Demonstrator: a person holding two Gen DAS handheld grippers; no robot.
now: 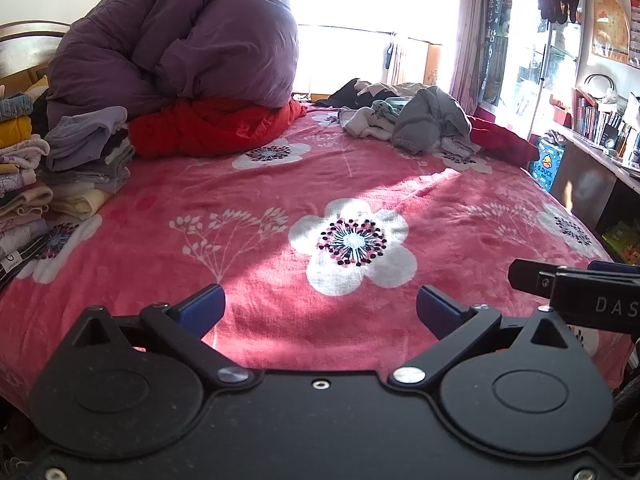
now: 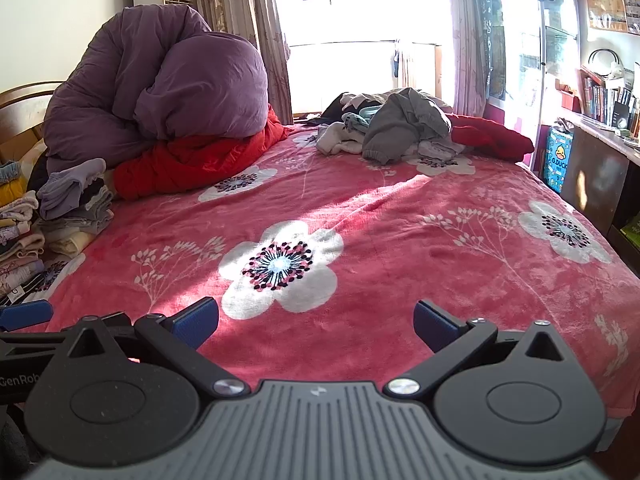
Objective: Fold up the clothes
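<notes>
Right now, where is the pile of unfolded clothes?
In both wrist views the unfolded clothes pile lies at the bed's far right end, by the window, a red garment to its right.

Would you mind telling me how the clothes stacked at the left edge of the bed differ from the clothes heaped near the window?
The left stacks are folded flat and layered; the far heap is crumpled and tangled. The stacks show lilac, cream and yellow; the heap is mostly grey and white. Both rest on the pink floral blanket, untouched by either gripper.
</notes>
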